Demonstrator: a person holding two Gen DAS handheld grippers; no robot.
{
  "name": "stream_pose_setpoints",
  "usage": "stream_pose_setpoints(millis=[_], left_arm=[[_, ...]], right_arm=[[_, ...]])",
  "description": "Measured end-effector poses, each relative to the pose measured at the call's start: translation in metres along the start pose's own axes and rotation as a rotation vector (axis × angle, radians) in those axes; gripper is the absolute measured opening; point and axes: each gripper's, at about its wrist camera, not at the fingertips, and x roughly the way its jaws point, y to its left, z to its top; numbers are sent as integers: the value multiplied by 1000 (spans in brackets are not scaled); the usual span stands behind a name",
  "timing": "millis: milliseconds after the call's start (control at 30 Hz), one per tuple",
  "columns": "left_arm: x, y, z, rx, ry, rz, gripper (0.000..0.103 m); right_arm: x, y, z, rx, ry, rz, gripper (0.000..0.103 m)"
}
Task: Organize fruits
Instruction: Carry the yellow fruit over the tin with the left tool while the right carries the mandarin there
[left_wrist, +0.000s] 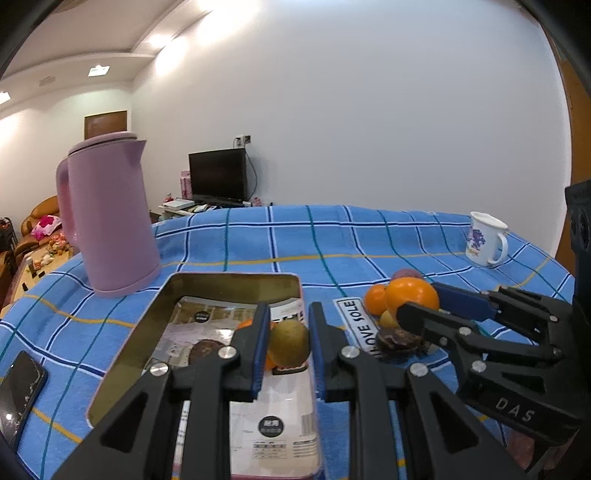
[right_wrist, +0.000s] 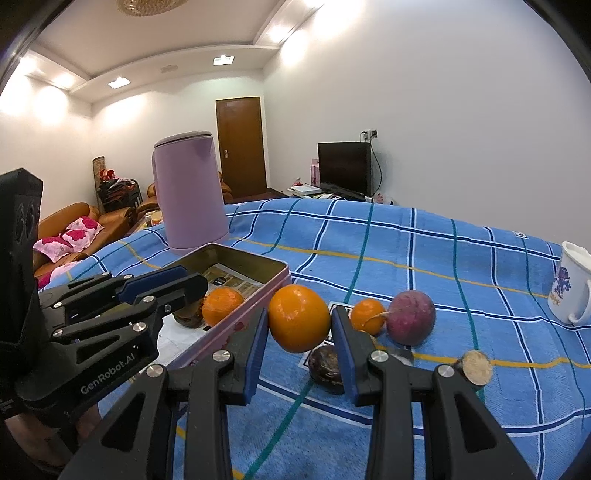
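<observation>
Fruits sit in two groups relative to your grippers. Your left gripper clamps a greenish-yellow fruit between its blue pads and holds it over the open tin. Beyond and to the left of the left fingertips, a dark round fruit and a small orange are partly visible inside the tin. The tin's right wall runs just right of that gripper, and its far rim lies ahead. The pink kettle stands past the far-left corner, close to the rim.

Your right gripper is closed on a large orange, gripping it at its sides. It points downward at a shallow angle, as does the left gripper. The tin's pink side wall lies just left of the right gripper's left finger. Directly below the held orange, a dark wrinkled fruit rests on the blue checked cloth. To the right of the right finger lie a small tangerine, a purple fruit and a cut brown piece, all close together. A mug stands well apart at far right. Open cloth extends ahead of the right gripper, beyond the fruit.
</observation>
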Motion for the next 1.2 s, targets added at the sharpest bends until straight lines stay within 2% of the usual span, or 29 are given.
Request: stream_pose_setpoints(millis=[333,1200], left_arm=[[-5,19,-3,-27,6,14,22],[-5,69,-4,-94,46,105,22]], right_arm=[[10,14,3,-7,16,30,37],[27,62,17,-69,38,104,37]])
